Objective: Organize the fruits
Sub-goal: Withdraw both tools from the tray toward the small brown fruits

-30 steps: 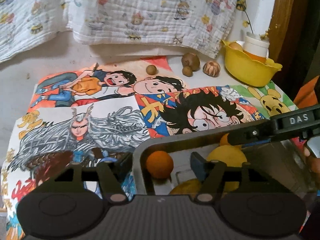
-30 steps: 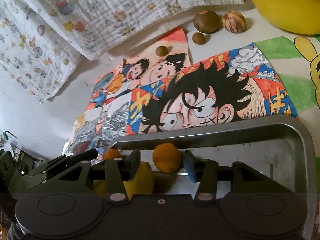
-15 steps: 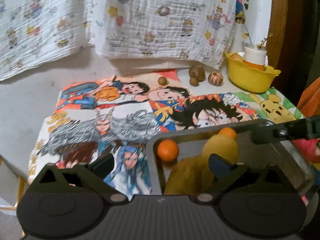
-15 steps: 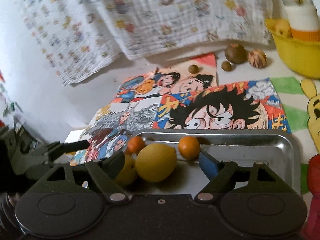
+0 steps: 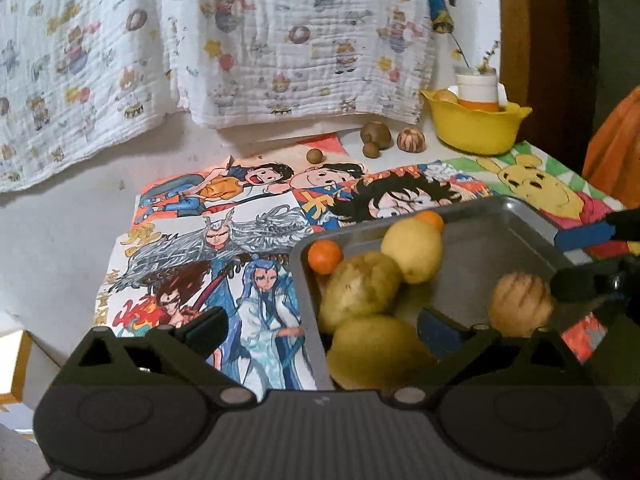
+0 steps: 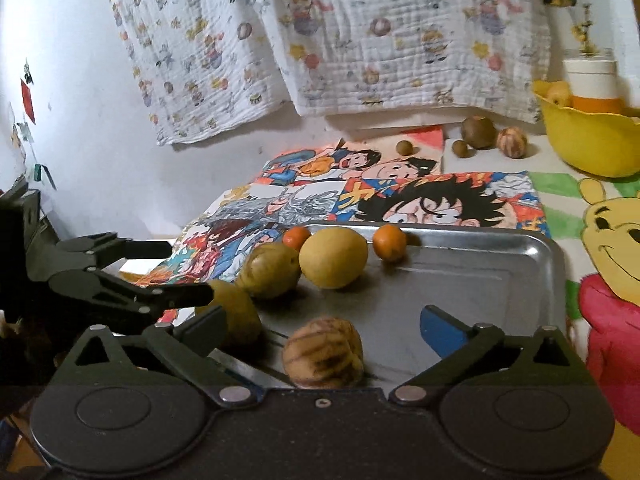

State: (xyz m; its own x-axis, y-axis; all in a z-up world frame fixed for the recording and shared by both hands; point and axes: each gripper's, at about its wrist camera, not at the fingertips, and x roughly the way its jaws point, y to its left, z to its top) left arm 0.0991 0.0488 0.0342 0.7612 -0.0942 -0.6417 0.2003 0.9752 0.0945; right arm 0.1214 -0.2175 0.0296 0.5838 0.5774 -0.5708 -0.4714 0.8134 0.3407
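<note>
A metal tray (image 6: 500, 276) lies on the cartoon-print table cover and holds a yellow lemon (image 6: 333, 258), two small oranges (image 6: 389, 242), two greenish-brown fruits (image 6: 272, 270) and a tan striped fruit (image 6: 322, 356). The tray also shows in the left wrist view (image 5: 492, 256) with the lemon (image 5: 412, 248) and the striped fruit (image 5: 520, 304). My left gripper (image 5: 320, 326) is open over the tray's left edge. My right gripper (image 6: 322, 326) is open and empty just behind the striped fruit. The left gripper (image 6: 168, 270) shows at the left of the right wrist view.
A yellow bowl (image 5: 476, 128) with a white cup and fruit stands at the back right. Several brown round fruits (image 5: 376, 134) lie at the back of the table. A printed cloth (image 5: 240, 48) hangs on the wall behind. The table's left edge drops off.
Both grippers have opened and pulled back and up from the tray. More fruit, including the striped one, now shows on the tray.
</note>
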